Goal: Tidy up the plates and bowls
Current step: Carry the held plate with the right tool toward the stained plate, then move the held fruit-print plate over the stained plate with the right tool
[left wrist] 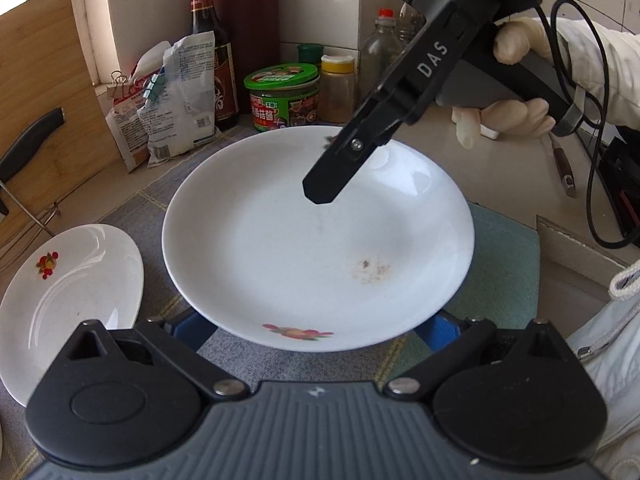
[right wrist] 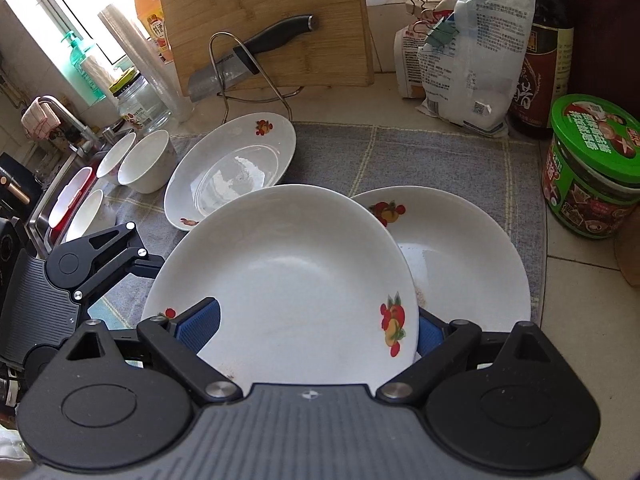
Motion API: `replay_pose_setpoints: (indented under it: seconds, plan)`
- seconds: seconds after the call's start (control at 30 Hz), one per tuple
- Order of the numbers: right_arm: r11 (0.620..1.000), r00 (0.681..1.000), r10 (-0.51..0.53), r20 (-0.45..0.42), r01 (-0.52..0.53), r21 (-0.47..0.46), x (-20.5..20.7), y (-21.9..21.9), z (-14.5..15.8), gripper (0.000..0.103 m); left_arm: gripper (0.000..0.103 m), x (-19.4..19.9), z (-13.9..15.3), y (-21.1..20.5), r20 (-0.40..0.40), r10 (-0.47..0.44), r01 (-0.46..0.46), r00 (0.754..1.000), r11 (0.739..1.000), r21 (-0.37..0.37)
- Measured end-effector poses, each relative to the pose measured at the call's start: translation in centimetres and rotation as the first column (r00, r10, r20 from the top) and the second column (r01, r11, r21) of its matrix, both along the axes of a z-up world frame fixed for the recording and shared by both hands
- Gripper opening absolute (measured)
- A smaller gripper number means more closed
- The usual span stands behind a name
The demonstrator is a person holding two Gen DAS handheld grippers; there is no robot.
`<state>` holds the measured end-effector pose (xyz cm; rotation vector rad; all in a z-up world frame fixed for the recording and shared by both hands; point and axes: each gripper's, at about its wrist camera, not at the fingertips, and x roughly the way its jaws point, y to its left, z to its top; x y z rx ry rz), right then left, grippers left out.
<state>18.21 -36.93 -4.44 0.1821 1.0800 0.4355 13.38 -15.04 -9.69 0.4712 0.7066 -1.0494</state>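
Note:
A large white plate [left wrist: 316,236] with fruit prints fills the left wrist view; its near rim lies over the blue pads [left wrist: 192,332] of my left gripper [left wrist: 314,330], whose jaws stand wide. My right gripper [left wrist: 320,190] reaches in from the upper right, one finger above the plate's far side. In the right wrist view the same plate [right wrist: 288,280] sits tilted between the wide-apart pads [right wrist: 200,320] of my right gripper [right wrist: 314,328], overlapping a second plate [right wrist: 460,260]. My left gripper [right wrist: 140,248] is at its left rim. A third plate [right wrist: 232,172] and several white bowls [right wrist: 148,160] stand further left.
A grey checked cloth [right wrist: 400,160] lies under the dishes. Behind stand a bamboo board [right wrist: 264,20] with a knife [right wrist: 240,60] on a wire rack, clipped bags [right wrist: 472,64], a dark bottle [right wrist: 544,60] and a green-lidded tub [right wrist: 592,168]. A sink [right wrist: 44,208] is at far left.

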Motion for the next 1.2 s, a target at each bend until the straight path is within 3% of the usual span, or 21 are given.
replay_pose_setpoints:
  seconds: [1.2]
  plan:
    - [0.998, 0.999, -0.043, -0.014, 0.044, 0.043, 1.1, -3.5, -1.9, 0.099, 0.102, 2.1, -1.0, -3.5, -0.023, -0.023, 0.024, 0.999, 0.998, 0.054]
